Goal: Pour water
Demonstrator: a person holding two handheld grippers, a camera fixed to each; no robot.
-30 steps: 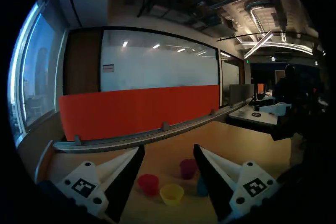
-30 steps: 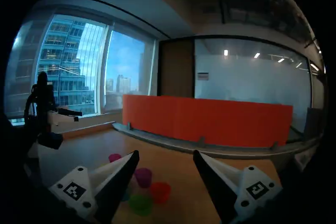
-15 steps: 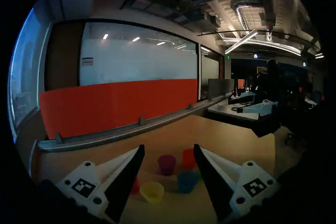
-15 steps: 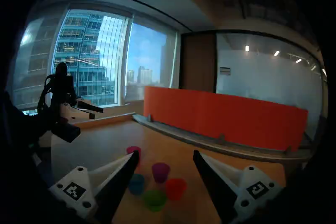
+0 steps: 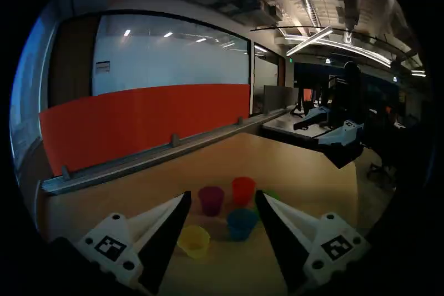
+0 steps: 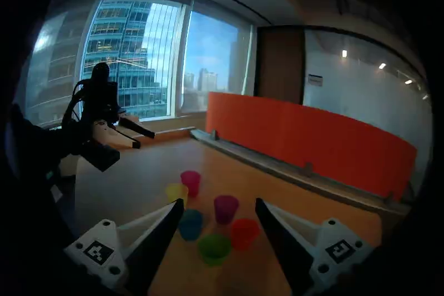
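Left gripper view: left tool (image 5: 222, 195) wide open, nothing held; cups straight ahead, low in the frame, on the tabletop (image 5: 288, 165).
Cups there: purple cup (image 5: 211, 200) and red cup (image 5: 243, 190) side by side at the back; blue cup (image 5: 241, 224) nearer, lower centre; yellow cup (image 5: 193, 240) lower left, just beside the left finger; green cup (image 5: 271, 194) partly hidden by the right finger.
Right gripper view: right tool (image 6: 218, 201) wide open too, empty; same cluster low in the frame, with a pink cup (image 6: 190, 182) at the far end and green nearest, bottom centre.
Axis: all cups upright, mouths up, near one another, some nearly touching.
Key relation: cluster dead ahead of and below both tools, so the likely approach is forward and down, gripping a cup wall from the side.
Other tool: right tool at centre right of the left gripper view, left tool at centre left of the right gripper view, each well apart from the cups.
Nearer tool: cannot tell; cups look about equally far in both views.
Water: none made out in any cup; source cup not identifiable.
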